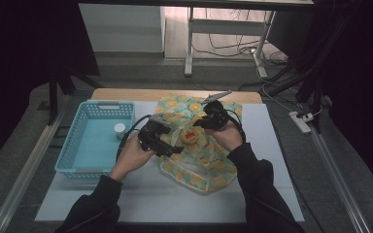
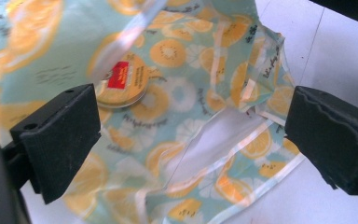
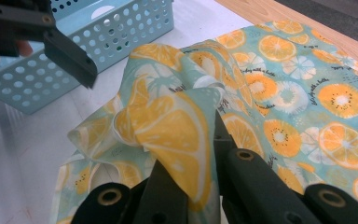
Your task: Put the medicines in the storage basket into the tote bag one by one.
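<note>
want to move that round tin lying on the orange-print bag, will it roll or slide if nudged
The round tin lies flat on the bag, so it probably won't roll. Its smooth lid may slip in hard jaws. The floppy cloth under it would likely bunch if the tin is pushed.

One citrus-print bag, one round tin inside it, one blue basket, one white jar.

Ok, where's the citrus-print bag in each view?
High view: the citrus-print bag lies mid-table, right of the blue basket.
Left gripper view: it spans the upper left and centre, with its mouth open between the jaws.
Right gripper view: it covers the centre and right, with a fold pinched in the right claw.
Shared landmark: the white mat beneath it.
</note>
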### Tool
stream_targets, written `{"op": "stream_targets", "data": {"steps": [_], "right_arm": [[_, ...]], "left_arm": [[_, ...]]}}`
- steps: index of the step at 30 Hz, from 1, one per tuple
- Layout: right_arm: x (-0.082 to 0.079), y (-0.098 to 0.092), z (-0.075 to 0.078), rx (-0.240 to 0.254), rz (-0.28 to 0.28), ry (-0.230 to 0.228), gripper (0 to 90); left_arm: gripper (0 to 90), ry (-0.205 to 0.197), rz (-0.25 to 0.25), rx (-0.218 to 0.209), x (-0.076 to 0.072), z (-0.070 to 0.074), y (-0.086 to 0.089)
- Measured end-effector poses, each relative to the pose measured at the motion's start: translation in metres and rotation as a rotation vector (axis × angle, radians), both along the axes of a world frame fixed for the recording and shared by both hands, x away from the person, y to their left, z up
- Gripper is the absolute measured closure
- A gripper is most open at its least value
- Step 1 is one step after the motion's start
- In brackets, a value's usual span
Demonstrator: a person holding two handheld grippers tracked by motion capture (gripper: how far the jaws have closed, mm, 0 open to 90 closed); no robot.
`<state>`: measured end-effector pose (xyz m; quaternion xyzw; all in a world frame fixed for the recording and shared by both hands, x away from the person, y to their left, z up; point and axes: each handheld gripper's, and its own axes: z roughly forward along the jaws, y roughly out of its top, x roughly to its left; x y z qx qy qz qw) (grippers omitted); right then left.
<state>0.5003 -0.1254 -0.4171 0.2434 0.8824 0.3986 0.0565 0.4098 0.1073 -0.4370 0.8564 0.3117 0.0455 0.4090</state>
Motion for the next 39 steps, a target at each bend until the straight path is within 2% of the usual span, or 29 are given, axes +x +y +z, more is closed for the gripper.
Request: {"op": "stream_targets", "data": {"steps": [6, 8, 11, 19, 22, 28, 34, 39], "right_arm": [[-0.001, 0.000, 0.001, 0.001, -0.001, -0.001, 88.8], [-0.001, -0.001, 0.001, -0.001, 0.000, 0.000, 88.8], [-0.001, -0.001, 0.000, -0.002, 0.001, 0.001, 88.8], [-0.001, -0.003, 0.000, -0.001, -0.003, -0.001, 88.8], [-0.001, -0.004, -0.001, 0.002, -0.004, 0.000, 88.8], [-0.001, -0.003, -0.002, -0.001, -0.004, 0.004, 88.8], [-0.001, -0.003, -0.003, -0.003, -0.003, 0.006, 88.8], [0.000, -0.003, -0.004, -0.004, -0.001, 0.005, 88.8]], "left_arm": [[3.1, -0.016, 0.012, -0.016, -0.001, 0.003, 0.023], [1.9, -0.032, 0.021, -0.018, -0.001, 0.005, 0.030], [0.7, -0.047, 0.044, -0.007, -0.002, 0.009, 0.040], [0.0, -0.071, 0.153, -0.011, -0.005, 0.017, 0.075], [0.0, -0.081, 0.199, 0.024, -0.004, 0.016, 0.091], [0.0, -0.073, 0.304, 0.083, 0.001, 0.010, 0.119], [0.0, -0.036, 0.414, 0.091, 0.009, -0.007, 0.147], [0.0, -0.003, 0.475, 0.114, 0.017, -0.023, 0.164]]}}
